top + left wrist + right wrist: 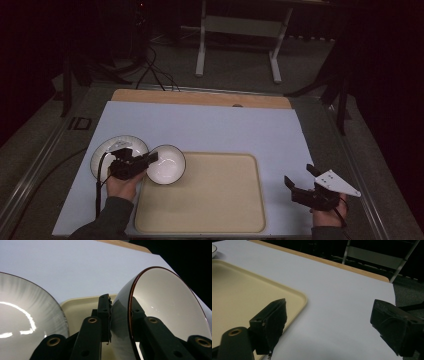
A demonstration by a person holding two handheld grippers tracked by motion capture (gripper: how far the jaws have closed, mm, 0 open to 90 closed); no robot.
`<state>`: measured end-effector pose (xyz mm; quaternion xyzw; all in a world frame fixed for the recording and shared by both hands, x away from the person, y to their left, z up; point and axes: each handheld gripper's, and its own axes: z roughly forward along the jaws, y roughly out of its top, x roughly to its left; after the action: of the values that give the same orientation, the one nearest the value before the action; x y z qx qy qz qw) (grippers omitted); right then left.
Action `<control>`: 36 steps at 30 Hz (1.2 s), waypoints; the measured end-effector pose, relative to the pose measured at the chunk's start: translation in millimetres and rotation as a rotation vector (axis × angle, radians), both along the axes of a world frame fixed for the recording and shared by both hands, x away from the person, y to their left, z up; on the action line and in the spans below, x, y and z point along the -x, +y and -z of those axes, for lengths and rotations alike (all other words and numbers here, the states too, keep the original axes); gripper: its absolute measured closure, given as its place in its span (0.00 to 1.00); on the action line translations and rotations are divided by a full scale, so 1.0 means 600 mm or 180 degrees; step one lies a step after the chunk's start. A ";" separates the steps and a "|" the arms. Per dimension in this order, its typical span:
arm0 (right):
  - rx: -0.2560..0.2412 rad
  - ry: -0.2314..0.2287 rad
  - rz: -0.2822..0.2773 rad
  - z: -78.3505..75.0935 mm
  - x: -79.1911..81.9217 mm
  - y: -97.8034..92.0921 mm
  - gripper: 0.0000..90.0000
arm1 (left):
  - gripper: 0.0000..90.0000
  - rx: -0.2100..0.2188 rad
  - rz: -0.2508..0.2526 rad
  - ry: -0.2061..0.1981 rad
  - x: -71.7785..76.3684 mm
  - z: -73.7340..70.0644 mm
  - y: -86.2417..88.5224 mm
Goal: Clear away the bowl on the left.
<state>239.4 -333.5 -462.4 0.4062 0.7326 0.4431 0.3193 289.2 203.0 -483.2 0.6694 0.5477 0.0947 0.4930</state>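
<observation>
A white bowl with a dark brown rim is over the far left corner of the beige tray. My left gripper is shut on the bowl's left wall. In the left gripper view one jaw is inside the bowl and the other outside it, my left gripper clamping the rim. A white plate with a grey streaked rim lies just left of the bowl, partly under my left hand. My right gripper stands open to the right of the tray, with nothing between its fingers.
The tray lies on a pale blue-white mat over a wooden tabletop. The plate is close beside the left gripper. Cables and a white table frame stand on the floor beyond the table.
</observation>
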 end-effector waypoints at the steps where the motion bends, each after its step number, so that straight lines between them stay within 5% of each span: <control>1: 0.0001 0.0002 -0.0003 0.000 0.000 0.000 0.15 | 0.87 0.0008 0.0006 0.0003 0.000 0.000 -0.002; 22: 0.0000 0.0006 -0.0011 0.000 0.000 0.000 0.15 | 0.86 0.0059 0.0227 -0.0095 0.006 -0.003 -0.033; 36: 0.0006 0.0009 -0.0015 0.000 0.001 0.001 0.15 | 0.86 -0.0041 0.0437 -0.0069 0.006 0.004 -0.062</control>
<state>238.8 -333.1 -462.4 0.4048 0.7344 0.4426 0.3176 285.8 165.7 -485.5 0.7074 0.4945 0.0713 0.4999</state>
